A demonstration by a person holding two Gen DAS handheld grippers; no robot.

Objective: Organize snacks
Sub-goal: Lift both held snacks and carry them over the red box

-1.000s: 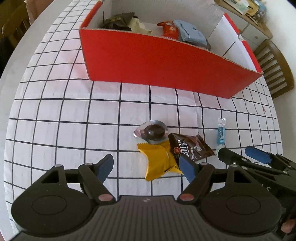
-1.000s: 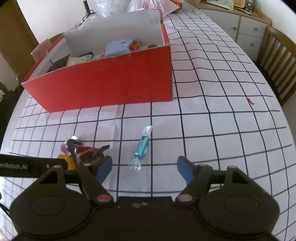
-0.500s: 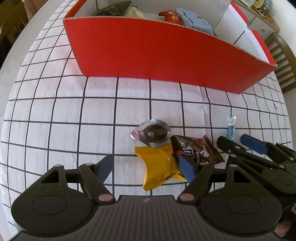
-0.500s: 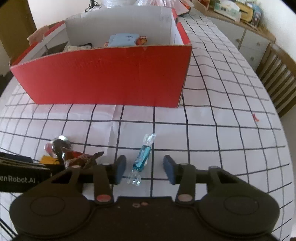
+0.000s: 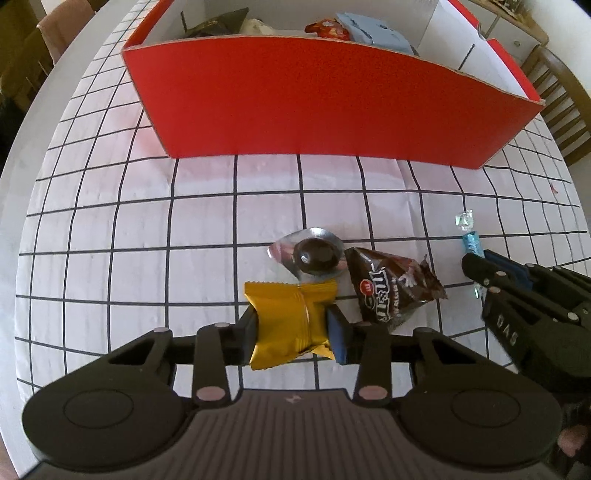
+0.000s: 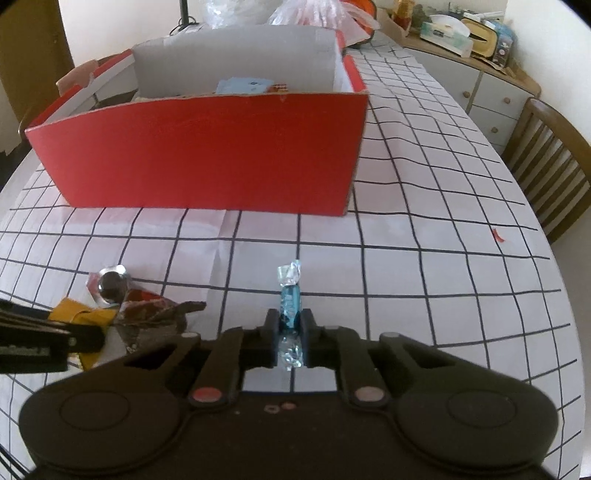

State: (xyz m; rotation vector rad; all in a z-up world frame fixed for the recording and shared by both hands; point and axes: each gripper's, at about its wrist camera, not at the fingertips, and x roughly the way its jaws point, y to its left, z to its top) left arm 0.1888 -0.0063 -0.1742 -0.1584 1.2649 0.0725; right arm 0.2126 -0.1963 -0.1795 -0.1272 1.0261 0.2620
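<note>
1. Table (image 5: 110, 229): white cloth with a black grid; a chair (image 6: 546, 162) and a cabinet (image 6: 491, 96) stand at the right.
2. Red box (image 5: 325, 107): open-topped, at the far side, holding several snack packets (image 5: 373, 29).
3. Left gripper (image 5: 291, 325): jaws closing, pads pressing a yellow packet (image 5: 291, 317) on the cloth.
4. Jelly cup (image 5: 317, 253) and brown bag (image 5: 388, 291): just beyond the packet, touching each other.
5. Right gripper (image 6: 290, 341): clamped on a blue candy (image 6: 290, 306) lying on the cloth.
</note>
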